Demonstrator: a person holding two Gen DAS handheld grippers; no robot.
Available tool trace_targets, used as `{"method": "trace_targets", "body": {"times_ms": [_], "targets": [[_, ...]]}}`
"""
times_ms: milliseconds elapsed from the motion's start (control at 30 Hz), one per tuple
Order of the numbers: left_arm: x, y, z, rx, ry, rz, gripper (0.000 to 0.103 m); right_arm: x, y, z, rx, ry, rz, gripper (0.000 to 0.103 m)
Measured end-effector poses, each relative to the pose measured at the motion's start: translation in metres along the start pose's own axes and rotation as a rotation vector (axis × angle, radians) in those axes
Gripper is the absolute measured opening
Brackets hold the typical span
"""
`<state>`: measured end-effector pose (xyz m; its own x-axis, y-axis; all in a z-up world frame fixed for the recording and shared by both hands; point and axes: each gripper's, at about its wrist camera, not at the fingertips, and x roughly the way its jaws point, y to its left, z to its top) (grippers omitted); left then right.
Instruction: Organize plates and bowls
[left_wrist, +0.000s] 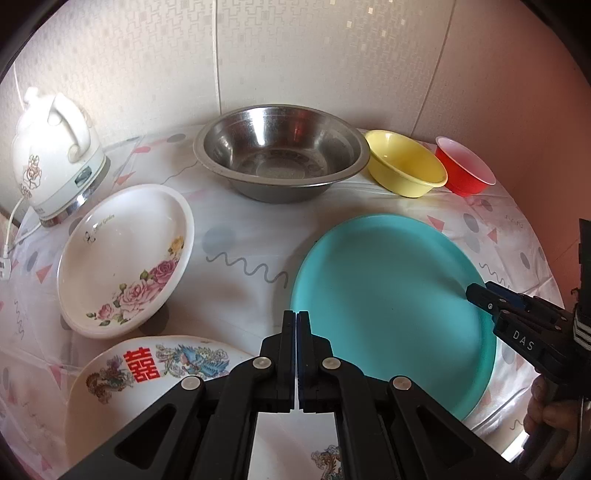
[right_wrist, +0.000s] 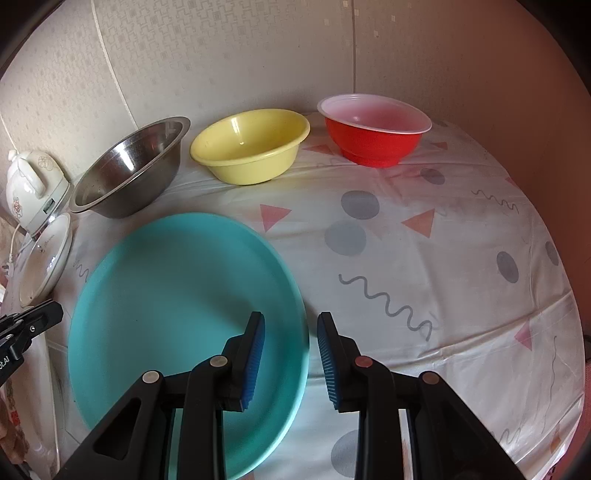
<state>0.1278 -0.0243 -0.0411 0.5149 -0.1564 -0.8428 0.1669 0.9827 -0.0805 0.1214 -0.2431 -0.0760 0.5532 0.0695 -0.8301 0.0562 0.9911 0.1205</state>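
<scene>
White kettle (left_wrist: 55, 155), patterned tablecloth (right_wrist: 424, 258)

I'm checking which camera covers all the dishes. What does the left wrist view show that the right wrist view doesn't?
Only the left wrist view shows the plate with the red character and phoenix pattern under the shut left gripper, the whole rose-patterned plate, and a hand holding the right gripper.

Only the right wrist view shows the right gripper open, straddling the teal plate's rim.

Both show the teal plate, steel bowl, yellow bowl, red bowl and white kettle.
</scene>
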Motion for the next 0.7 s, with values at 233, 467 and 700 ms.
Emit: {"method": "trace_targets", "body": {"times_ms": [233, 467, 700], "targets": [[0.012, -0.002, 0.008, 0.052, 0.011, -0.013, 0.001, -0.004, -0.006, -0.008, -0.007, -0.006, 0.014, 0.015], [0.022, -0.002, 0.005, 0.035, 0.028, 0.013, 0.001, 0.000, 0.001, -0.005, -0.039, -0.024, 0.017, 0.011], [0.019, 0.004, 0.003, -0.008, 0.024, -0.004, 0.001, 0.000, -0.001, -0.003, -0.023, -0.013, 0.003, 0.019]]}}
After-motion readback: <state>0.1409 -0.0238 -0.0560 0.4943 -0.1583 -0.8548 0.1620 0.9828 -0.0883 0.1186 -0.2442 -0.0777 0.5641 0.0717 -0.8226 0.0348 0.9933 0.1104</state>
